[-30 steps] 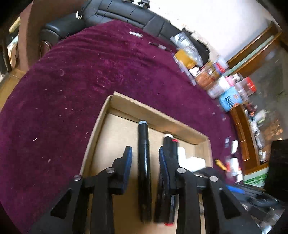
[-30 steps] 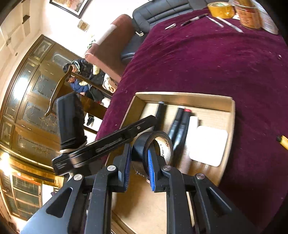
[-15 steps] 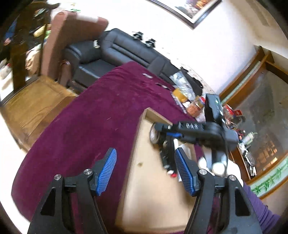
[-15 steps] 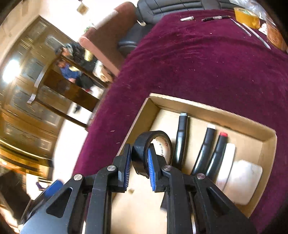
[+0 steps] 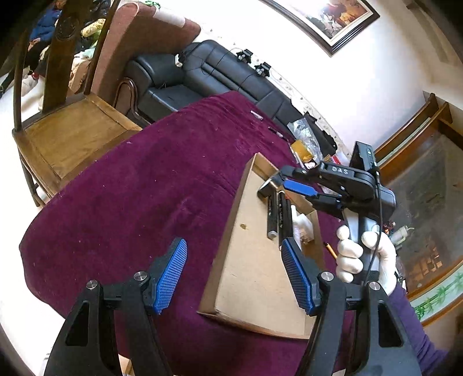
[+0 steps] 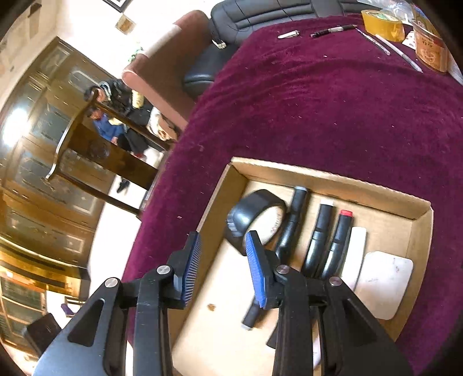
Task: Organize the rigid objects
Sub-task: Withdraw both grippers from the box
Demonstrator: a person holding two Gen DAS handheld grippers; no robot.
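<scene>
Tape roll (image 6: 256,215) on edge in cardboard box (image 6: 327,178), beside lengthwise markers (image 6: 292,224); both grippers (image 5: 234,277) (image 6: 222,266) apart; purple tablecloth (image 6: 332,101).

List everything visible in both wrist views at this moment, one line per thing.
cardboard tray: 1, brown, on the purple tablecloth
tape roll: 1, black, tray's far left, just beyond the right gripper's open fingers
markers: 3, black, side by side in tray
white pieces: 2, tray's right side
yellow tape: 1, table's far edge
pens: several, far edge
sofa: 1, black, behind table
wooden chair: 1, brown
left gripper: open, above tray's near edge
right gripper: open
gloved hand: white, holding right gripper
</scene>
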